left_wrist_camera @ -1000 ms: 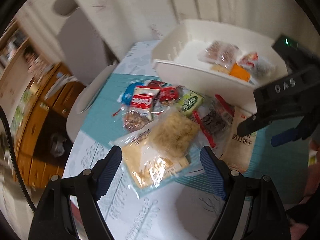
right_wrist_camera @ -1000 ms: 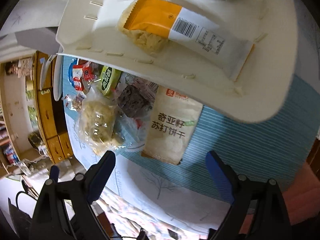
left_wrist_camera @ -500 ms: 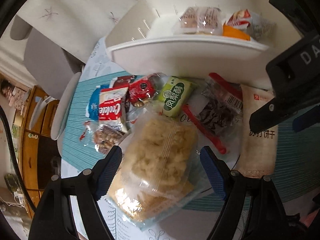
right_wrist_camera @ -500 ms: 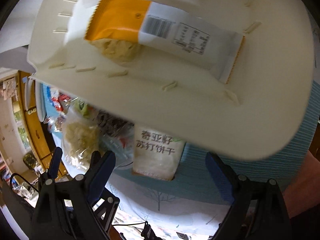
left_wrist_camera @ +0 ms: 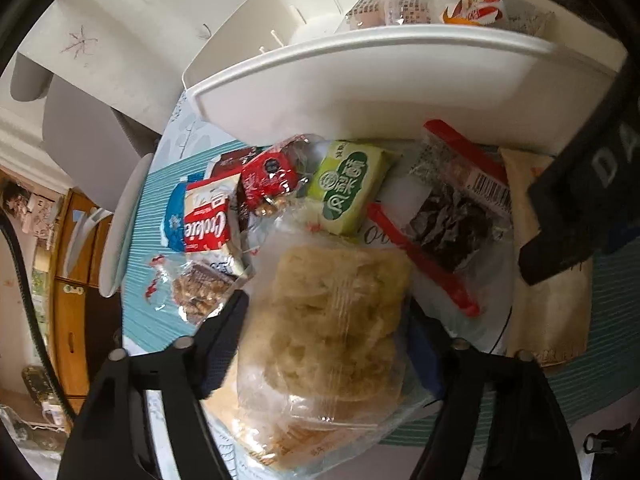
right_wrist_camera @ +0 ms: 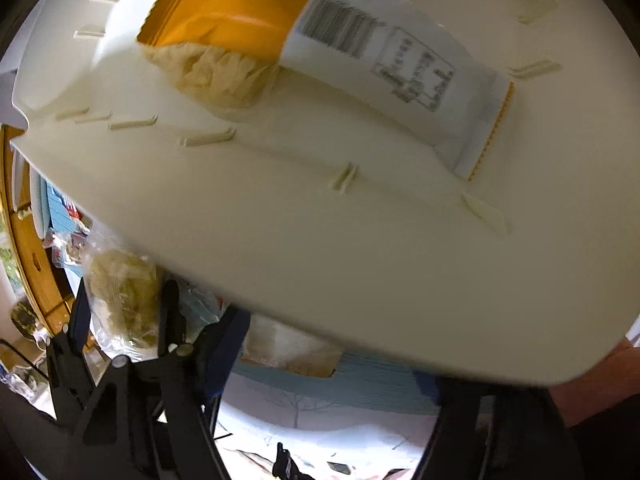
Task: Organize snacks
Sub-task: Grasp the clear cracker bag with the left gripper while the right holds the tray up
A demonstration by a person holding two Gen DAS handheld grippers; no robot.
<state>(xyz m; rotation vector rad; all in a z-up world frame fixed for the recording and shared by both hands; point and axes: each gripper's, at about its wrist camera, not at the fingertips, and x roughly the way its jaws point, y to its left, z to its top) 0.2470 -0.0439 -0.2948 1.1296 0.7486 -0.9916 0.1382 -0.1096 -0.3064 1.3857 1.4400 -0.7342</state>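
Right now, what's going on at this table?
A person is sorting snacks into the white bin. The left tongs have been closing around the clear bag of pale crisps, which sits between them. The right tongs, also closing, straddle the beige cracker packet below the bin's wall.

Beside the plain white bin (left_wrist_camera: 360,92) lie a green packet (left_wrist_camera: 350,186), a red-and-white cookie pack (left_wrist_camera: 206,220) and a teal striped mat (left_wrist_camera: 156,304).
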